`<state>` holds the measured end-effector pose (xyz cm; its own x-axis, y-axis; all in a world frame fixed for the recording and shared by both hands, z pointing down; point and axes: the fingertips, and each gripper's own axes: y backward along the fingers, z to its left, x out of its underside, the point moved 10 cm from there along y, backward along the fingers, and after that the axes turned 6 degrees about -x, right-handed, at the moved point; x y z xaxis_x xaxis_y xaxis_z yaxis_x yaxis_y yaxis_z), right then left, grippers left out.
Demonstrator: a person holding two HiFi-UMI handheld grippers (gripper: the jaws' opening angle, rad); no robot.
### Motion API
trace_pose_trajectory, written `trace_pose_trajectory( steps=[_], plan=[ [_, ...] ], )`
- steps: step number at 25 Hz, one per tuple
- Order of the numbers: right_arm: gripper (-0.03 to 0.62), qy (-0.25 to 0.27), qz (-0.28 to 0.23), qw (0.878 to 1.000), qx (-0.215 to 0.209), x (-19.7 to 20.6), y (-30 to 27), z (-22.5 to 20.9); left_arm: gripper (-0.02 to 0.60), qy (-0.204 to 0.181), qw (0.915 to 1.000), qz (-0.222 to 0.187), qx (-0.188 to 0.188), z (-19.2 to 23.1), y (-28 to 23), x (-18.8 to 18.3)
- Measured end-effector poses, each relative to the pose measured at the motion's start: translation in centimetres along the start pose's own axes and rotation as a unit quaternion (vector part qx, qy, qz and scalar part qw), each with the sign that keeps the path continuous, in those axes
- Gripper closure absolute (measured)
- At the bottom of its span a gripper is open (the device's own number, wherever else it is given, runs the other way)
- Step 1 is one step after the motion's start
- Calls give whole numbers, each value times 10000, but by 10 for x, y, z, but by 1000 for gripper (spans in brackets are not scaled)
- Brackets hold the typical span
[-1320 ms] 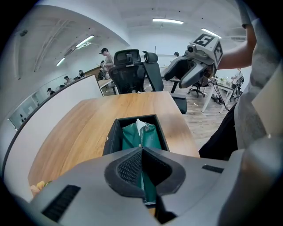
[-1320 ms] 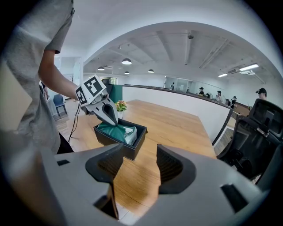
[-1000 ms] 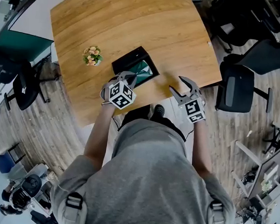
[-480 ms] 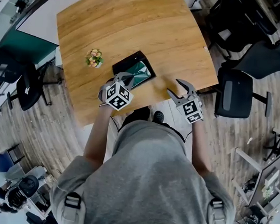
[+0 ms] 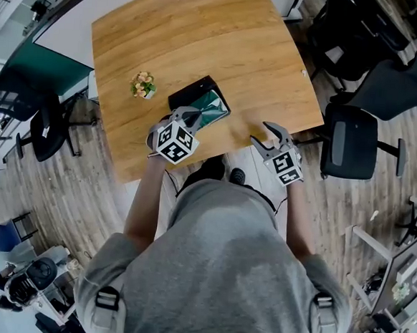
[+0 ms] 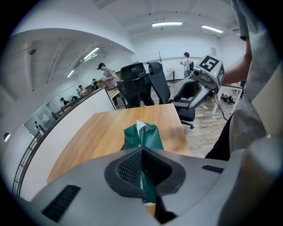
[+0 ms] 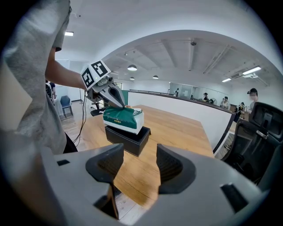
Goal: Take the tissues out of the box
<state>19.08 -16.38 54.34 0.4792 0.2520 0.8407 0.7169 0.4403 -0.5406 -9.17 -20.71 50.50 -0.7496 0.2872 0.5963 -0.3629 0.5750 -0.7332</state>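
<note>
A black open box [image 5: 192, 95] stands on the wooden table [image 5: 204, 32] near its front edge. A green plastic tissue pack [image 5: 211, 109] sticks out of the box, raised and tilted at its near end. My left gripper [image 5: 189, 116] is shut on that end's green wrapper [image 6: 142, 137], and the pads [image 6: 132, 165] pinch the film. From the right gripper view, the pack [image 7: 121, 118] rests partly above the box [image 7: 128, 137], with the left gripper [image 7: 116, 99] on its near corner. My right gripper [image 5: 260, 132] hangs open and empty [image 7: 140, 165] over the table's front right edge, apart from the box.
A small pot of flowers [image 5: 142, 84] stands on the table left of the box. Office chairs [image 5: 350, 141] are at the table's right side and dark chairs [image 5: 42, 127] at its left. The person's body is close behind the table's front edge.
The head view has drifted a little. The left gripper stays shut on the pack at the box, and the right gripper stays open in about the same place.
</note>
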Motion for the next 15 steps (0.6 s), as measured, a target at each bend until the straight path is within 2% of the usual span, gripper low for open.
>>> trace_pose_trajectory(
  steps=[15],
  plan=[
    [365, 120, -136, 9998, -65, 22, 37, 22, 565, -101, 9999, -85, -99, -59, 26, -22]
  ],
)
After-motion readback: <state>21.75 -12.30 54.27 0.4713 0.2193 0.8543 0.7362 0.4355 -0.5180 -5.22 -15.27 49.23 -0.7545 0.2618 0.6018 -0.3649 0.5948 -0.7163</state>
